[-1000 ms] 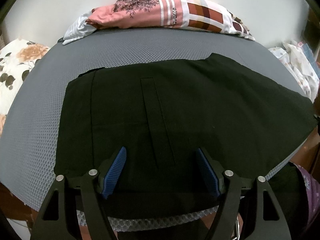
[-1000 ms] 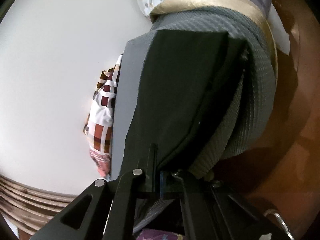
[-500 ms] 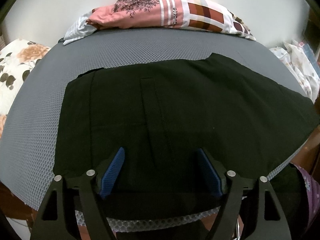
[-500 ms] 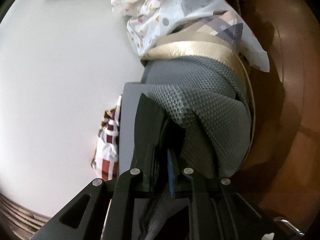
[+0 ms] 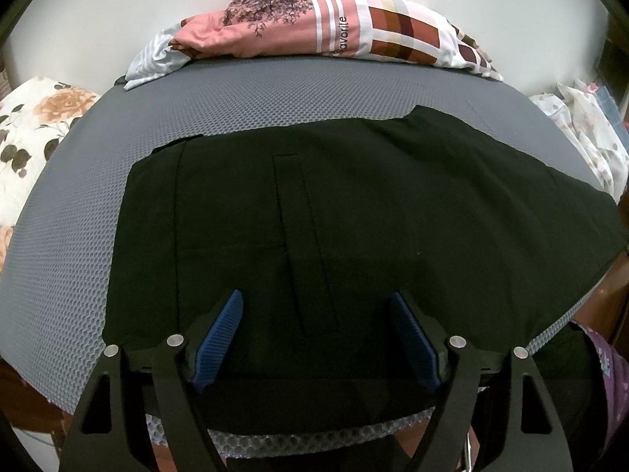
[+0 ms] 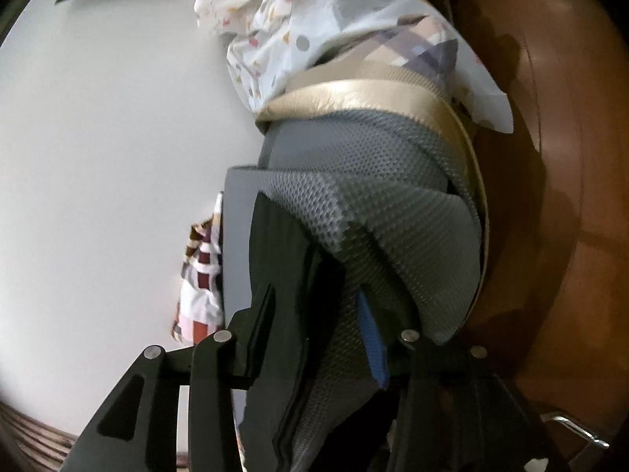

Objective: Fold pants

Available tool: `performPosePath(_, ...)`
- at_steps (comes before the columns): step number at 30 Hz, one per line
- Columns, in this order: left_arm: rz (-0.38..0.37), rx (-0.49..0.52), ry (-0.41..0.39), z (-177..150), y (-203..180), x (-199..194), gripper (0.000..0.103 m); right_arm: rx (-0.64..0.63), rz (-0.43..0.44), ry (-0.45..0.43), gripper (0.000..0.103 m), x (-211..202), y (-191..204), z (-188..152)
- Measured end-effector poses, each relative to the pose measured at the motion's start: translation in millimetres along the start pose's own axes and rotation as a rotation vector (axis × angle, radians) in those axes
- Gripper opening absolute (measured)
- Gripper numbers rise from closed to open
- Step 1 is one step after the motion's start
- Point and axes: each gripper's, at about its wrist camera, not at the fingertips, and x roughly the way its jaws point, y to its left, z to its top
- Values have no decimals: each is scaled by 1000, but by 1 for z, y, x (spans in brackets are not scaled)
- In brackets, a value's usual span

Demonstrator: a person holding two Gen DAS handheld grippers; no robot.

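Black pants (image 5: pixel 334 212) lie flat on a grey mesh mat (image 5: pixel 70 259), waistband to the left, legs running off to the right. My left gripper (image 5: pixel 314 338) is open, hovering over the near edge of the pants, touching nothing. In the right wrist view my right gripper (image 6: pixel 314 322) is tilted sideways at the mat's edge. Its jaws are open, with the black pants' edge (image 6: pixel 283 259) and a fold of the grey mat (image 6: pixel 377 244) between them. One blue pad (image 6: pixel 371 338) shows; the other is hidden behind the cloth.
A pink and checked pile of cloth (image 5: pixel 322 27) lies at the mat's far edge. Floral fabric (image 5: pixel 27 133) is at the left, dotted white cloth (image 6: pixel 314 23) at the right end. Brown wooden floor (image 6: pixel 570 196) lies beyond the mat.
My right gripper, shut on the pants' edge a second ago, has opened and now straddles the pants and mat edge. The left gripper has stayed almost still.
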Motion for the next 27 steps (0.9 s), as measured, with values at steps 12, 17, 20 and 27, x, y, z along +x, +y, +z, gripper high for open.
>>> performPosePath(12,0,-3,-18,-2,0,0,80,-175,-62,25,19,5,32,-7)
performPosePath(17,-2,-6,-24,-3,0,-1,80,-157,-52,59,18,21,32,-7)
performPosePath(20,-2,-7,-26,-3,0,-1,80,-171,-88,80,13,30,38,-11)
performPosePath(27,26,-82,-65,-2,11,-11,80,-220,-105,45,13,23,54,-15)
